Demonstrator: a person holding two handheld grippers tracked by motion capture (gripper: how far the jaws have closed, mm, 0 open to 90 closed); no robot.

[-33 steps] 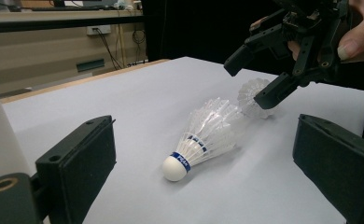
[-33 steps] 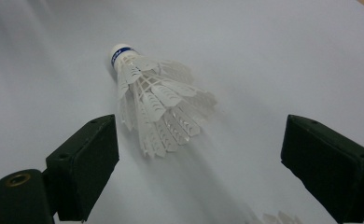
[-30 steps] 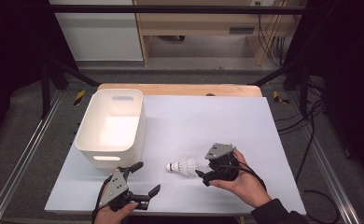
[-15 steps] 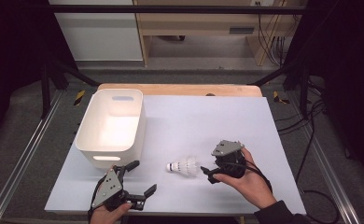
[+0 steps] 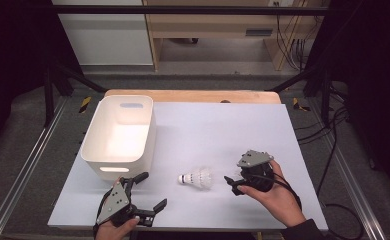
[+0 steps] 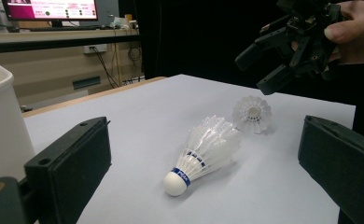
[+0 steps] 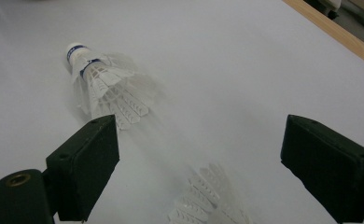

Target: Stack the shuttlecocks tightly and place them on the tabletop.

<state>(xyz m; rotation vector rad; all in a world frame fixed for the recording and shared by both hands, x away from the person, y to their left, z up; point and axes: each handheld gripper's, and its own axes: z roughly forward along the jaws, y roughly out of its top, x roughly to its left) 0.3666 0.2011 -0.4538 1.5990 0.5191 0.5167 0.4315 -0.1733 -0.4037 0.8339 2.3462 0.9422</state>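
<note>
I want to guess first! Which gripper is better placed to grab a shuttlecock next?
Probably the right gripper: it is open and hovers just beside the second shuttlecock. The left gripper is open too, but farther away.

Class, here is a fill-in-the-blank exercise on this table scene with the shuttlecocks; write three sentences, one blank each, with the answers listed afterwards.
1. The white bin stands on the table's ____ side in the high view.
2. The left gripper view shows ____ shuttlecocks.
3. The jaws of the right gripper stand ____, gripping nothing.

Missing words: left; two; open
</note>
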